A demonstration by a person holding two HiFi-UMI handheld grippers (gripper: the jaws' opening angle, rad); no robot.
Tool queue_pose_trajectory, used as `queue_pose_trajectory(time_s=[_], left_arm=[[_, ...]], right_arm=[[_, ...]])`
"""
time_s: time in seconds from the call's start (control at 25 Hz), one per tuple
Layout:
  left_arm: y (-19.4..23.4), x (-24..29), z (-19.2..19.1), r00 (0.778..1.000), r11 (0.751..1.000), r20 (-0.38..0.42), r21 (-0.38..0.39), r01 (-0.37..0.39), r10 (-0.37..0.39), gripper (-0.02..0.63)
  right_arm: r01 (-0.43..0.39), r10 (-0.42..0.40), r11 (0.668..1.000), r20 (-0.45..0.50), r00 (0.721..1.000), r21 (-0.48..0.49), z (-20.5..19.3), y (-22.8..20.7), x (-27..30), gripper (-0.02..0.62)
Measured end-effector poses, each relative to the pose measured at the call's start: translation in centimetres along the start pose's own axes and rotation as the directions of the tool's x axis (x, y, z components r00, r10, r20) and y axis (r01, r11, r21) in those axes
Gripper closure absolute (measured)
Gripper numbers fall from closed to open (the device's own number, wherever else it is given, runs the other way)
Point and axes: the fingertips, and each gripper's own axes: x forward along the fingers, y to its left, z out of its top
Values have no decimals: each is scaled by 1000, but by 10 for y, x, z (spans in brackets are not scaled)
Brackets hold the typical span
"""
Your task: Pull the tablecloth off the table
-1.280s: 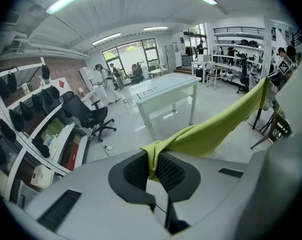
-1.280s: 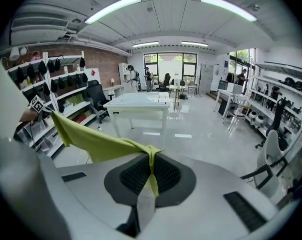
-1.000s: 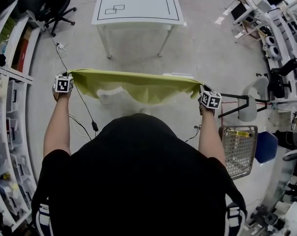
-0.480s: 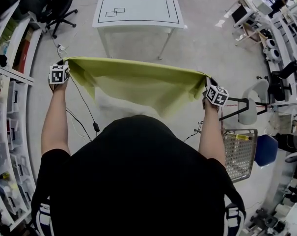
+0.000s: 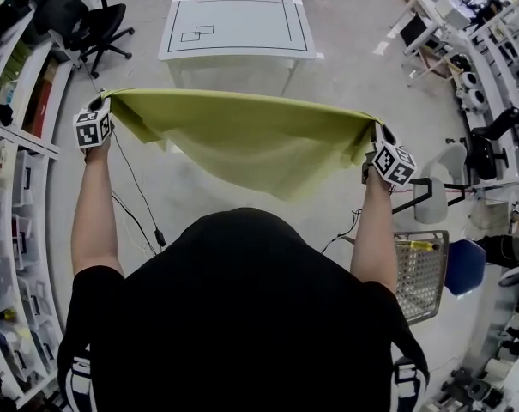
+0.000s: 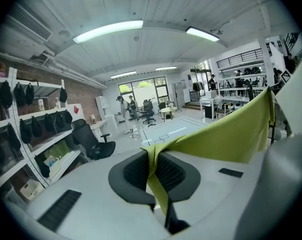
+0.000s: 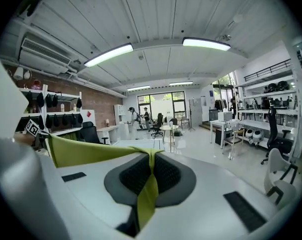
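Observation:
A yellow-green tablecloth (image 5: 242, 136) hangs stretched in the air between my two grippers, well clear of the white table (image 5: 238, 26) ahead. My left gripper (image 5: 98, 108) is shut on its left corner; in the left gripper view the cloth (image 6: 225, 134) is pinched between the dark pads (image 6: 136, 171) and runs off to the right. My right gripper (image 5: 376, 138) is shut on the right corner; in the right gripper view the cloth (image 7: 86, 151) runs left from the pads (image 7: 168, 176). The cloth sags in the middle, in front of my chest.
The bare white table has black outline markings. A black office chair (image 5: 83, 15) stands at the far left beside shelves (image 5: 10, 196). A wire basket (image 5: 418, 269), a blue stool (image 5: 465, 260) and benches (image 5: 491, 67) are at my right. A cable (image 5: 143, 204) trails on the floor.
Both grippers have risen and spread wider with the cloth. The cloth has gone from a bunched, sagging strip to a broad, taut sheet held higher, nearer the table.

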Motion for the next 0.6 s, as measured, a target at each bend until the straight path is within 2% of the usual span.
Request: queue_pose_trajectory(time_s=[0.28,0.6], left_arm=[[3,-9,39,997,999,75,-43,-19,23,580],[-5,-16,56,995,999,98,-35,-32,35,580]], right_arm=[[-11,13,999,71,997,-39,46,-2,-6,572],[-13,17,998,81,997,-53,56,-12,-9,572]])
